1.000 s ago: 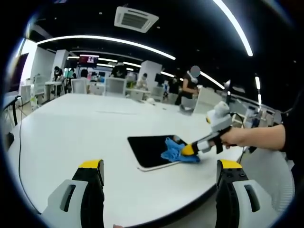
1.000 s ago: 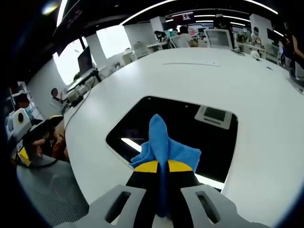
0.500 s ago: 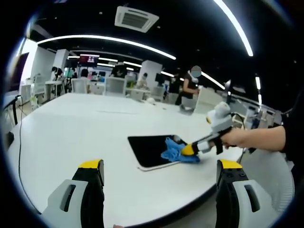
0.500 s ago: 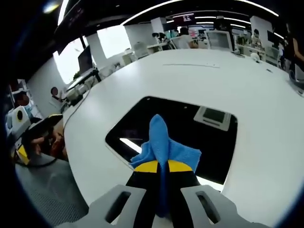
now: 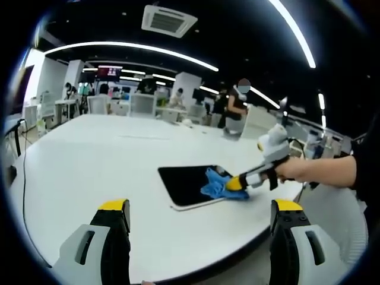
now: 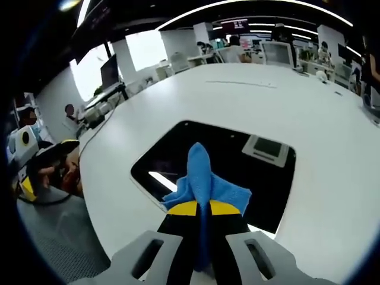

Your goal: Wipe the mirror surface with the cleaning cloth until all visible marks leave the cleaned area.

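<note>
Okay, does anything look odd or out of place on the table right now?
Nothing stands out. The mirror lies flat on the white table, and the right gripper presses the blue cloth onto it. The left gripper is open, off the mirror.

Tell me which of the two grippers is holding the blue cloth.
The right gripper, shut on the blue cloth over the mirror. The left gripper is open, holding nothing.
</note>
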{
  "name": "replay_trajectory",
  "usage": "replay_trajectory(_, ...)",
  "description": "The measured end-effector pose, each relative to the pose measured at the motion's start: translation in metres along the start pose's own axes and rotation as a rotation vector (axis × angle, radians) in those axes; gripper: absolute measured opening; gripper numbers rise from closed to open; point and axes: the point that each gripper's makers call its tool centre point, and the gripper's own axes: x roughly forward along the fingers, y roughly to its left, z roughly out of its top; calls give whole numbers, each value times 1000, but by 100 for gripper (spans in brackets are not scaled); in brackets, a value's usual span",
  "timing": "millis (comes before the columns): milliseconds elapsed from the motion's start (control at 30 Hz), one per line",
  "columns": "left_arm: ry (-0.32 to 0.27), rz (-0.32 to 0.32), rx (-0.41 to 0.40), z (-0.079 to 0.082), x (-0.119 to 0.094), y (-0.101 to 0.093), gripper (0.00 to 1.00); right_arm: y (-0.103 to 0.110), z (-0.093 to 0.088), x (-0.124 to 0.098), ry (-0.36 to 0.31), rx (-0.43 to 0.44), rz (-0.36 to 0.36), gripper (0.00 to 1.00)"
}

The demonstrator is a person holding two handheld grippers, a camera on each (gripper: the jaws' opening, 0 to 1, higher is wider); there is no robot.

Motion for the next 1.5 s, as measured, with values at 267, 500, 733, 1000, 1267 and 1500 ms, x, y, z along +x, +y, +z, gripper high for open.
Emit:
replay_trajectory(267, 13, -1, -2, -2, 0, -1, 98, -16, -4, -10, -2, 54, -24, 0)
replay_trajectory(500, 19, -5, -4, -4, 0, -2, 98, -25, -8, -16, 13, 48, -76, 0)
replay_trajectory(733, 27, -16, -2, -5, 1, -3, 97, -27, -9, -17, 20, 41, -84, 0)
replay_trajectory(1000, 8, 2, -9, -1, 0, 1, 98, -31, -3, -13, 36, 49, -95, 0)
replay_trajectory(1267, 3, 3, -12, -1, 0, 2, 97, -40, 7, -5, 52, 41, -104, 0)
replay_trajectory(1500, 4, 1, -15, -1, 1, 2, 97, -38, 16, -3, 49, 49, -108, 0)
